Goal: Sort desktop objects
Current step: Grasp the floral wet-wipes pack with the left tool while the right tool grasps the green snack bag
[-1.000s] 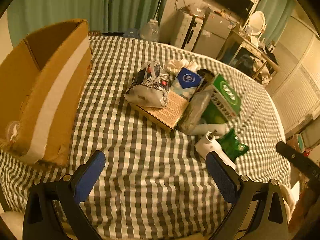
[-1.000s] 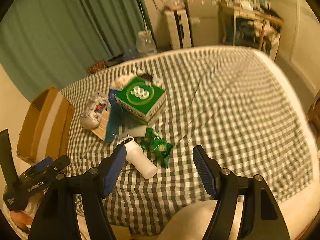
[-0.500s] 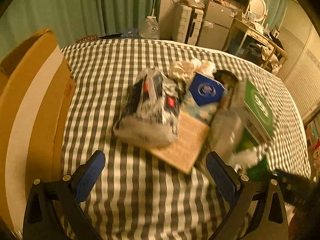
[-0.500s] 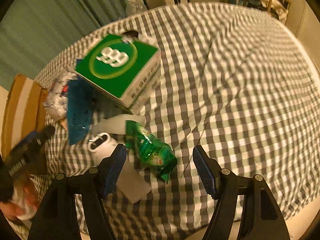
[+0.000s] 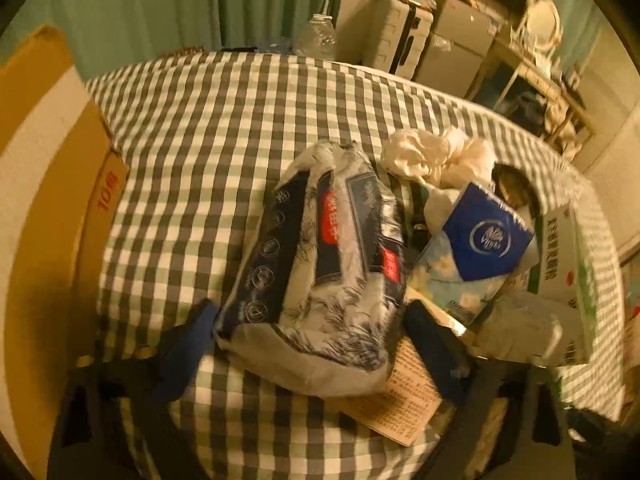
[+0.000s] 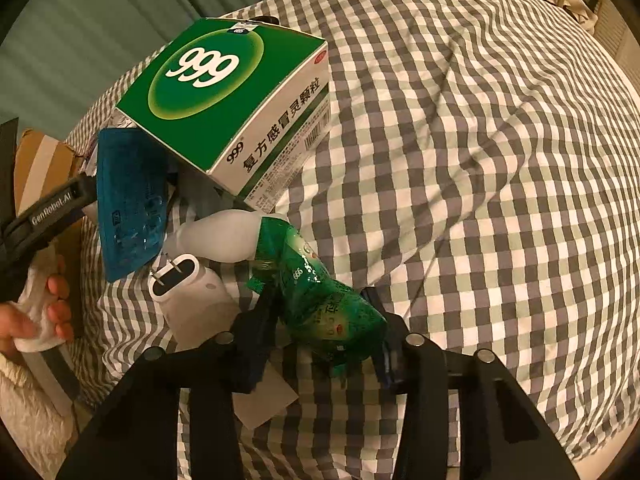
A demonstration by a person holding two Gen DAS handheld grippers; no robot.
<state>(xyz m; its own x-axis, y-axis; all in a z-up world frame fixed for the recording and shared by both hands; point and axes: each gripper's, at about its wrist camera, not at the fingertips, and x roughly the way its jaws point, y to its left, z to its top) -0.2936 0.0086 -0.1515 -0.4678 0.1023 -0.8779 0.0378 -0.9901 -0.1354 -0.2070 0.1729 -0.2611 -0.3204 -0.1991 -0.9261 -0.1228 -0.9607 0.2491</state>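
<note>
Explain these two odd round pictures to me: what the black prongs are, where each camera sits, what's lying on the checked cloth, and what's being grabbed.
There is no robot here: a person carries a hand-held two-finger gripper in each hand, each with a fisheye camera looking along its fingers. In the left wrist view, the left gripper is closing around a black-and-white printed pack, pads not yet pressing. In the right wrist view, the right gripper is closing on a green sachet. On the checked cloth also lie a green 999 medicine box, a blue tissue pack, a white charger and a cardboard box.
</note>
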